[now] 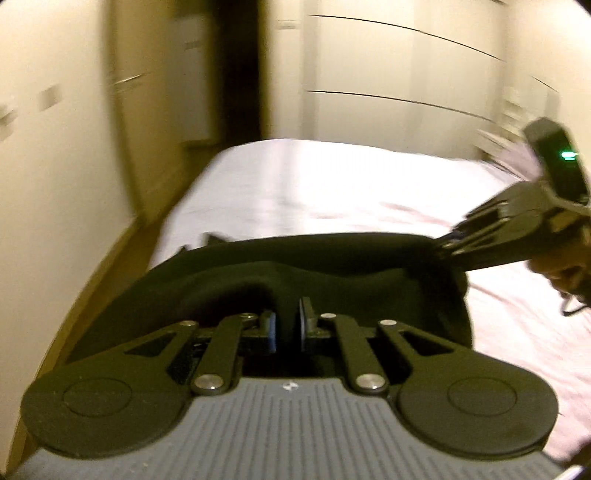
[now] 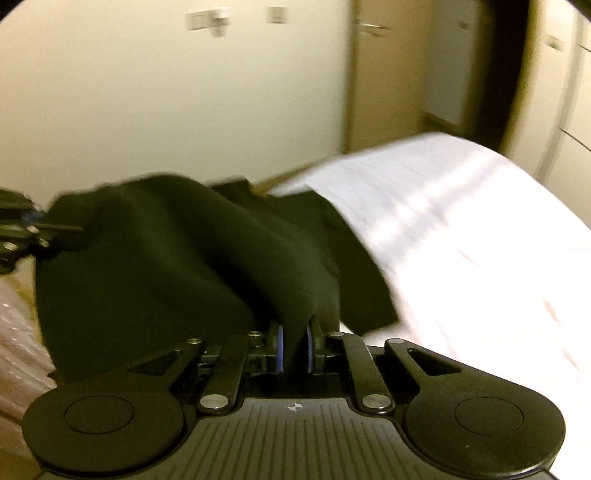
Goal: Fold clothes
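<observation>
Left gripper (image 1: 287, 317) and right gripper (image 2: 294, 334) each clamped on black fabric garment (image 1: 332, 266), lifted above white-sheeted bed (image 1: 295, 184)

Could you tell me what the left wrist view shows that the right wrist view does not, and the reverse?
Only the left wrist view shows a green light on the right tool's body and dark lines on the far wall. Only the right wrist view shows a door handle and wall plates. Both show the black garment clamped by the left tool and right tool over the white bed.
</observation>
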A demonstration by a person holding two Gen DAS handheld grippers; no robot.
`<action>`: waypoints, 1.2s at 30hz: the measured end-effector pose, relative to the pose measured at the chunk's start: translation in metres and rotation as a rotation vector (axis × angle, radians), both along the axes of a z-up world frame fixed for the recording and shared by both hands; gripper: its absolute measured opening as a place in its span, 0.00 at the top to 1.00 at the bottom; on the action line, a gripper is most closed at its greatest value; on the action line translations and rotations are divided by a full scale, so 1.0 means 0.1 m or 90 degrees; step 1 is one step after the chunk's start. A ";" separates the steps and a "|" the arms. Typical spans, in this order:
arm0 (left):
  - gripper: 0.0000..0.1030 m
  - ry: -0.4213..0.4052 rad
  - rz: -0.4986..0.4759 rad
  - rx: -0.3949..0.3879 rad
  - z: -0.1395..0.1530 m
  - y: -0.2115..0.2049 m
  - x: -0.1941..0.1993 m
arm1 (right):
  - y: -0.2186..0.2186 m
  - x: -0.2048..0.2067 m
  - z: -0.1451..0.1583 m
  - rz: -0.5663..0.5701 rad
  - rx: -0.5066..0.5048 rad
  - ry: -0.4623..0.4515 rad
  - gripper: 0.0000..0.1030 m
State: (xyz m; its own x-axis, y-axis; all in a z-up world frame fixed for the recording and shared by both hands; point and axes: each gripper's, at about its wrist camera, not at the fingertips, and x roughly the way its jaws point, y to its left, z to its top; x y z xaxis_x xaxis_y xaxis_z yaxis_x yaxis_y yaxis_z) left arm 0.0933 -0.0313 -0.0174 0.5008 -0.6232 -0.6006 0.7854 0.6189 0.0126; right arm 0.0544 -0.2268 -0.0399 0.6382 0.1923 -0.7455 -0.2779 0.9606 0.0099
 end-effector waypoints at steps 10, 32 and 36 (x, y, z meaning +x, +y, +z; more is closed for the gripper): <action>0.90 0.183 -0.291 0.092 -0.83 -2.07 -2.14 | -2.49 -2.76 -0.52 -0.345 -0.034 0.140 0.89; 0.36 -0.066 -0.645 0.279 -1.56 -2.33 -3.20 | -2.67 -4.33 -1.12 -0.556 0.069 0.233 0.24; 0.36 -0.060 -0.651 0.293 -1.64 -2.38 -3.31 | -2.81 -4.29 -1.26 -0.549 0.072 0.218 0.24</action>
